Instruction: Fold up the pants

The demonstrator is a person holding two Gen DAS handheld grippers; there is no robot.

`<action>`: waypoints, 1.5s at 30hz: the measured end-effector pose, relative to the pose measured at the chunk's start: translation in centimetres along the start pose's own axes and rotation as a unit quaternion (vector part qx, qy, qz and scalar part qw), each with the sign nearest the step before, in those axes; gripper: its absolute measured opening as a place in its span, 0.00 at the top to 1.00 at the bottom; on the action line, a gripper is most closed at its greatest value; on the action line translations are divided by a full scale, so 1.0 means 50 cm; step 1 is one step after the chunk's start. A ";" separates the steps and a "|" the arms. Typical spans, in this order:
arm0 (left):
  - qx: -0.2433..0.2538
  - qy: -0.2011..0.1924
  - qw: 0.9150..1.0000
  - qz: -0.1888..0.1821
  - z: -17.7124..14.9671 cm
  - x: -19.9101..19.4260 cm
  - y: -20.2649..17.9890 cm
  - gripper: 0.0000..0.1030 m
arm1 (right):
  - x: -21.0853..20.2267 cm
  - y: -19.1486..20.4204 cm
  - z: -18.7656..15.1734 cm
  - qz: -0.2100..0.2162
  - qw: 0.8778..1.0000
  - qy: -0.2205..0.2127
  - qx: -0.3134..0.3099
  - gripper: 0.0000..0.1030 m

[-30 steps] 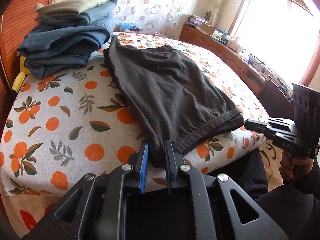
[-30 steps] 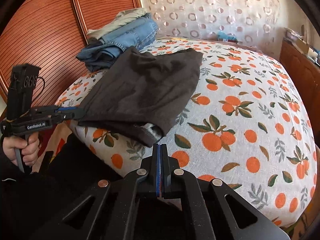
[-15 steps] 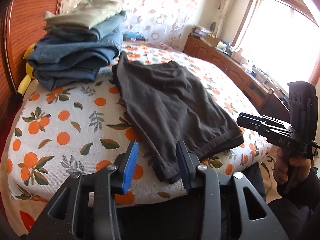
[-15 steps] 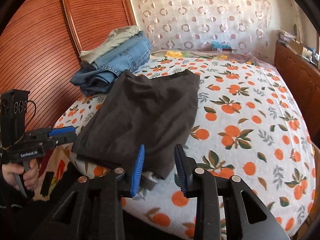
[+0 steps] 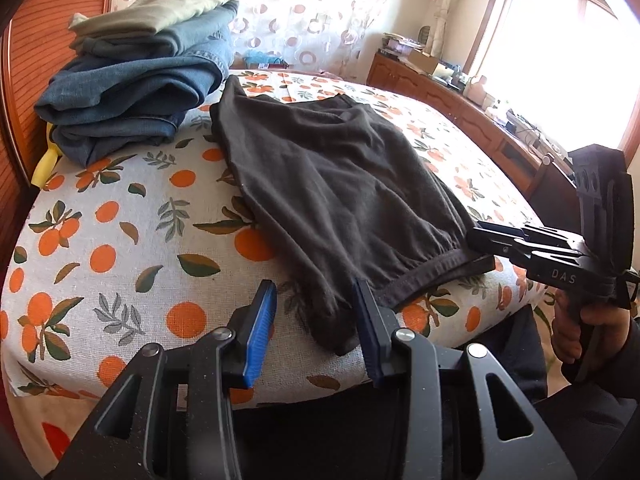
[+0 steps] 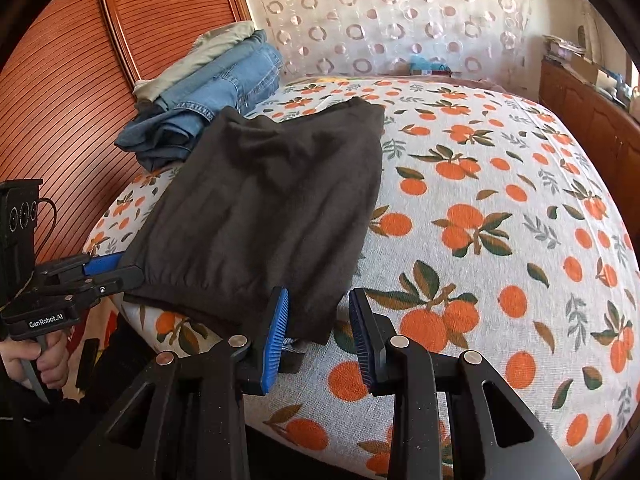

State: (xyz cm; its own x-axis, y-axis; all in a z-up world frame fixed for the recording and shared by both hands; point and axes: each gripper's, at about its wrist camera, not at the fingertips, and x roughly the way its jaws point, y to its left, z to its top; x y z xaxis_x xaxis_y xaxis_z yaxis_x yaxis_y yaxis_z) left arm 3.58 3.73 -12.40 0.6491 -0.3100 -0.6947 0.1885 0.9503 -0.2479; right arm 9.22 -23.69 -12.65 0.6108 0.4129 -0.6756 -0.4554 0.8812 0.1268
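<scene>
While you've got both grippers parked at the near edge of the bed, the dark brown pants are lying folded flat on the orange-print sheet, waistband end toward you and the far end up by the stack of folded jeans at the far left. Your left gripper has its blue pads spread apart, with the near-left corner of the pants sitting loose between them, not pinched. Same deal on the other side: your right gripper is standing apart too, straddling the near-right corner of the waistband, and the fabric just rests there on the sheet. Neither one is actually holding anything. You can see your hand wrapped round the left gripper's handle in the right wrist view.
</scene>
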 end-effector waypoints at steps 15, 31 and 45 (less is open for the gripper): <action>0.009 0.000 1.000 -0.023 -0.006 0.003 -0.011 0.79 | -0.010 0.009 -0.015 0.014 1.000 0.005 -0.015 0.69; 0.008 0.007 0.999 -0.040 -0.008 0.002 -0.019 0.88 | -0.024 0.011 -0.022 0.031 0.999 -0.004 -0.025 0.91; 0.012 0.016 0.998 -0.058 -0.005 -0.072 -0.041 0.90 | -0.097 0.000 -0.031 0.066 0.997 -0.023 -0.027 0.92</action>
State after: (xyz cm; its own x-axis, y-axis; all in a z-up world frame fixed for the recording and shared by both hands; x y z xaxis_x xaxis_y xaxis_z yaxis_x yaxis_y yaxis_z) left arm 0.67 2.92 -9.54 0.5979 -0.4177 -0.6842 0.2790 0.9086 -0.3109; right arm 5.24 -26.04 -10.51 0.5715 0.5360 -0.6214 -0.5676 0.8050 0.1724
